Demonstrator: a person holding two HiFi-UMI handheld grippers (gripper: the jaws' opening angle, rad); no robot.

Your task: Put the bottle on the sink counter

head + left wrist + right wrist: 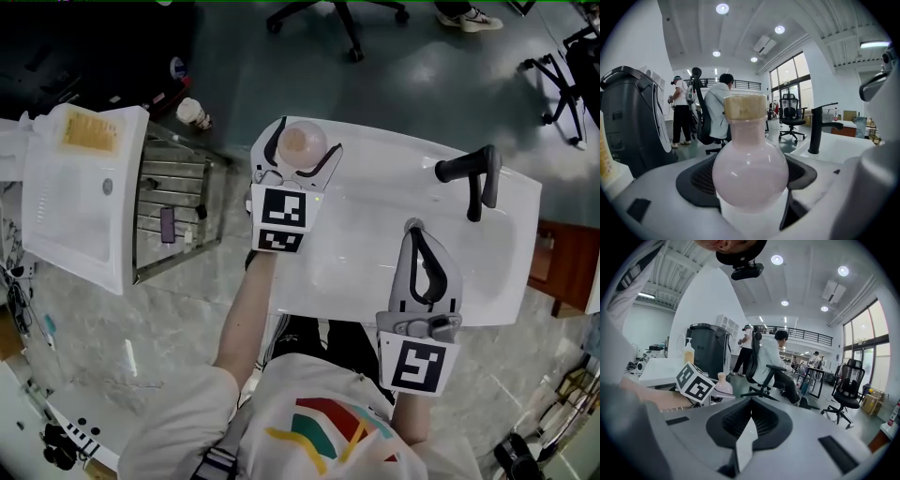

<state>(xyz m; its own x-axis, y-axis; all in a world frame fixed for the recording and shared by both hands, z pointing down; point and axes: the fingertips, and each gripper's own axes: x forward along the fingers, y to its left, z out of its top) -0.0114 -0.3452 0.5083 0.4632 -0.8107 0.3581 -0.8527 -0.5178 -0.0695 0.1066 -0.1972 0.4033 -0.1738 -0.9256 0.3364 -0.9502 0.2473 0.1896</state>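
View from above: a white sink (pixel 375 150) with a black faucet (pixel 466 170) at its right end. The left gripper (pixel 305 141) is clamped around a round pink bottle (pixel 302 147) with a tan cap, held upright over the flat rim at the sink's far left corner. Whether it rests on the counter cannot be told (its base is hidden). The right gripper (pixel 414 230) hovers over the sink's near edge, jaws pressed together, holding nothing. The carry looks nearly done; setting down and releasing remain.
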